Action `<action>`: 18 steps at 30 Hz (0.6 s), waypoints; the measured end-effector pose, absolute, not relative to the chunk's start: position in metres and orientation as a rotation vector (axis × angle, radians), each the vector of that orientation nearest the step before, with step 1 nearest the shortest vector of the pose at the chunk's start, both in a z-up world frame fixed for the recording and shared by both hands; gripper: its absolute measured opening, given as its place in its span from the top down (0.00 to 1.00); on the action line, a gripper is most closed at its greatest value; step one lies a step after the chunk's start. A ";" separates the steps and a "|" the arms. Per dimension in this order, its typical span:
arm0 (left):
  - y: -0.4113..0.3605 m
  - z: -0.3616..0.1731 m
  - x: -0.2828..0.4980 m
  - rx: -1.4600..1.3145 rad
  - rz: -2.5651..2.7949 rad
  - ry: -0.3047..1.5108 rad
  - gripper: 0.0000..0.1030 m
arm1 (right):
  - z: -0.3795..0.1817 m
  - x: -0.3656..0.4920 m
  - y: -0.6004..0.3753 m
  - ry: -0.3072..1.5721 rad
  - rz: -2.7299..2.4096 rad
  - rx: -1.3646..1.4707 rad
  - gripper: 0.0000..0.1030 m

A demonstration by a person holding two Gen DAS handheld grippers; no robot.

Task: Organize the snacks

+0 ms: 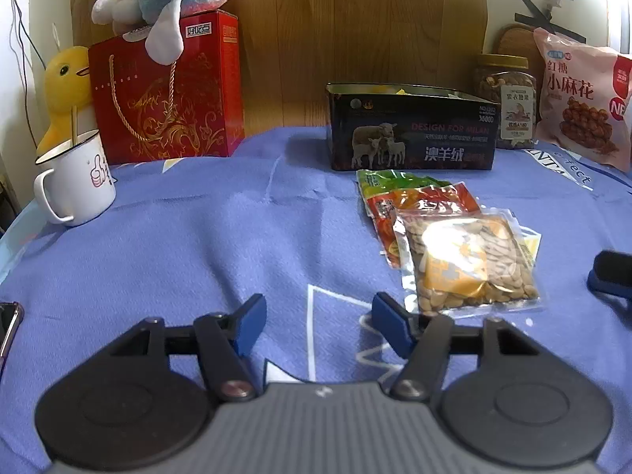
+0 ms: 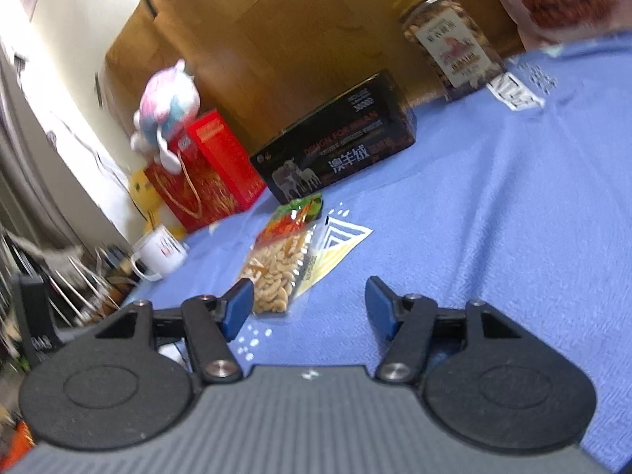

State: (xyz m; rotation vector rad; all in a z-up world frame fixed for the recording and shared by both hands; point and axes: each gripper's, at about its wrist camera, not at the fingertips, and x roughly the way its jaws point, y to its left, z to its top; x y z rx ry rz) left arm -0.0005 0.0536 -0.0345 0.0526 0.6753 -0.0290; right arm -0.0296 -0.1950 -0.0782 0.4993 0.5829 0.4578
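While both the left gripper and right gripper hover spread and empty over the blue cloth, three snack packets lie stacked before the tin near its far edge.

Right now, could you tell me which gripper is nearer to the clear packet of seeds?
Left, I'd judge. The left gripper has one fingertip almost against the seed packet. The right gripper sits a little back, the seed packet ahead of its left finger.

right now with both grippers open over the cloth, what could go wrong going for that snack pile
The seed packet is glossy and flat on the blue cloth, so the open left gripper may slip or pinch fabric. It overlaps the red packet, which could drag along. The right gripper, tilted, might nudge the pile.
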 end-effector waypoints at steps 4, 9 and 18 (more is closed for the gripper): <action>0.054 -0.036 0.000 0.055 -0.021 0.668 0.36 | -0.075 -0.030 -0.192 0.590 0.455 0.476 0.37; 0.055 -0.038 0.001 0.055 -0.015 0.657 0.30 | -0.075 -0.028 -0.193 0.598 0.460 0.466 0.37; 0.055 -0.040 0.001 0.061 -0.009 0.643 0.29 | -0.073 -0.029 -0.187 0.601 0.452 0.409 0.37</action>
